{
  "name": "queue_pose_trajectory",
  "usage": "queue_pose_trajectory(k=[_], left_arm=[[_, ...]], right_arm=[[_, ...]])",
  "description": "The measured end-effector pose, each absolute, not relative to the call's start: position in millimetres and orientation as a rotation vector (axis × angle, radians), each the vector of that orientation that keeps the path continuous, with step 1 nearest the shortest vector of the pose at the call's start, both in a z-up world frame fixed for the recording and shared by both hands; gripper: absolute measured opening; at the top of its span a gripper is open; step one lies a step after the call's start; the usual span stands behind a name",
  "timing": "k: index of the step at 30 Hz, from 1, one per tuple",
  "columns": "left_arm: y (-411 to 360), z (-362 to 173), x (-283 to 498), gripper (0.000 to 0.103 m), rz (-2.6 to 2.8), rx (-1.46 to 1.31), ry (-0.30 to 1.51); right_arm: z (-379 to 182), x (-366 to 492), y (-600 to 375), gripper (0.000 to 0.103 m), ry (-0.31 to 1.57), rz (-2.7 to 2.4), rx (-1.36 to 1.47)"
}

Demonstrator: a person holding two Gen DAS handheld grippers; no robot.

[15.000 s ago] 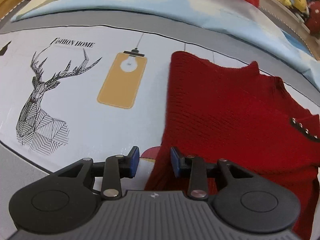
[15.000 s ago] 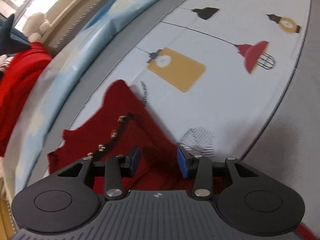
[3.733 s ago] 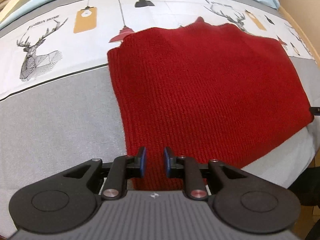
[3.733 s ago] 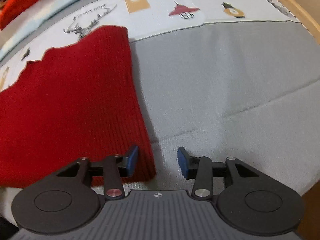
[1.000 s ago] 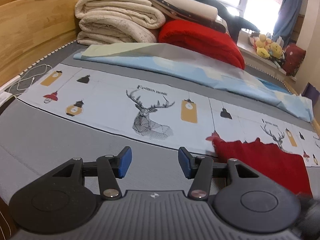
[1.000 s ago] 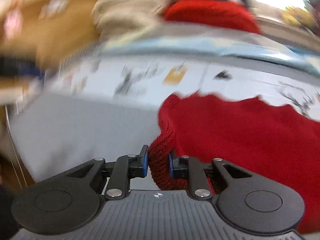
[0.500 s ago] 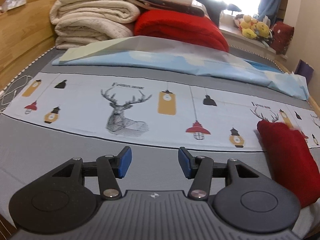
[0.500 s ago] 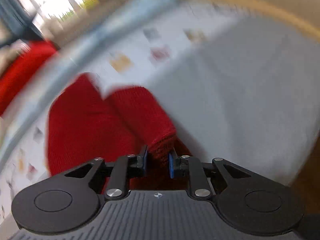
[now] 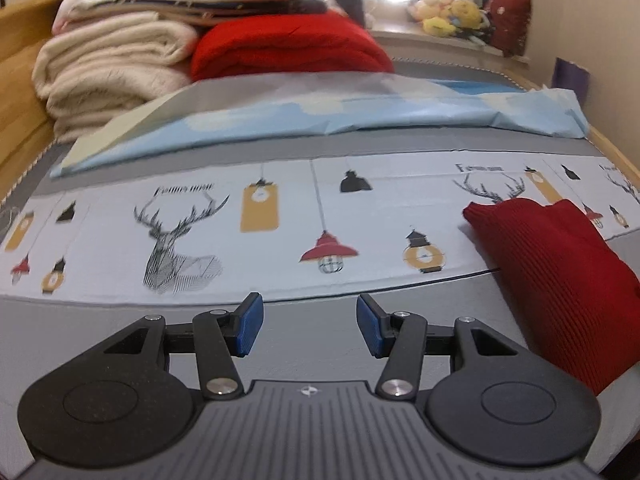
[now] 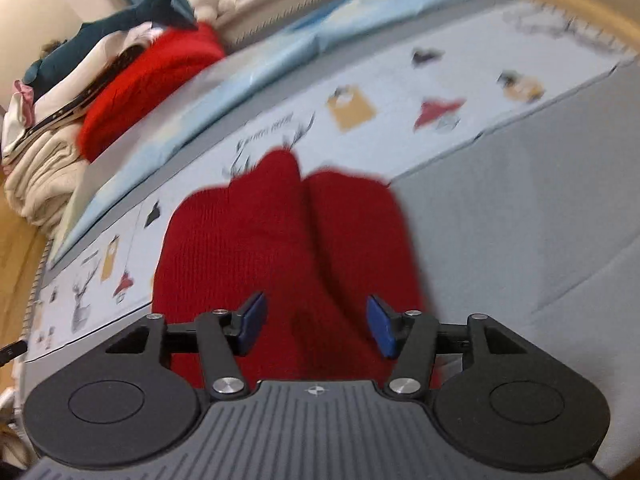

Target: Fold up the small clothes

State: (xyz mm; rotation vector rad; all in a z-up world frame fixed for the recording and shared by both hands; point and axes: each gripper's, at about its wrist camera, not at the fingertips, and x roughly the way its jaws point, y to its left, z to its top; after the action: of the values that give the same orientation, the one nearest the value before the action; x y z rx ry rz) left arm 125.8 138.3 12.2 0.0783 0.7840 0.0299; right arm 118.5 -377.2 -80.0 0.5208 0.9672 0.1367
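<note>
The red knit sweater (image 10: 288, 240) was seen lying folded on the bed (image 10: 520, 220), partly on the printed sheet (image 9: 280, 216) with the deer and lamp pattern and partly on the plain grey part. From the left wrist view it was sat off to the right (image 9: 560, 280), well apart from the left gripper (image 9: 310, 326), whose jaws were spread wide with nothing between them. The right gripper (image 10: 316, 326) was held right over the sweater's near end, jaws also wide apart and not clamped on the knit. Further back, a light blue quilt (image 9: 320, 116), a red blanket (image 9: 288, 48) and rolled cream blankets (image 9: 108, 68) were piled up. The right view was pretty blurred.
</note>
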Motion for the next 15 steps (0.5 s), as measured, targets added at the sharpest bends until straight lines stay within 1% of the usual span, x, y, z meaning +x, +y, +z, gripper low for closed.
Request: queue_pose_trajectory(k=[1,2,3,4,8,11,13,15], left_arm=[[133.1,11.2,124.4,0.057,0.022,0.105,0.774],[127.3,10.2,122.5,0.057,0.014,0.136,0.76],[120.9,9.3,120.1,0.057,0.002,0.169,0.743],[114.1,8.5,117.5,0.057,-0.017,0.2,0.726],[87.7,6.0,105.4,0.057,-0.102,0.298,0.664],[63.5,3.9,96.0,0.057,-0.155,0.252,0.648],[41.9,1.0,94.2,0.06,-0.197,0.189,0.652],[9.2,-4.6,97.0,0.064,-0.259,0.134,0.667]], right_arm=[[-88.8,120.6,-376.1,0.052,0.974,0.157,0.549],[-96.4,122.7,-375.9,0.046,0.992,0.161,0.58],[-99.4,124.7,-377.0,0.026,1.011,0.159,0.61],[-98.9,125.2,-375.5,0.019,1.0,0.175,0.64],[-64.1,103.2,-376.7,0.015,0.82,0.318,0.648],[-43.7,81.7,-394.8,0.013,0.715,0.374,0.627],[-48.6,73.4,-409.3,0.013,0.742,0.334,0.615],[-73.7,75.9,-418.4,0.013,0.906,0.232,0.523]])
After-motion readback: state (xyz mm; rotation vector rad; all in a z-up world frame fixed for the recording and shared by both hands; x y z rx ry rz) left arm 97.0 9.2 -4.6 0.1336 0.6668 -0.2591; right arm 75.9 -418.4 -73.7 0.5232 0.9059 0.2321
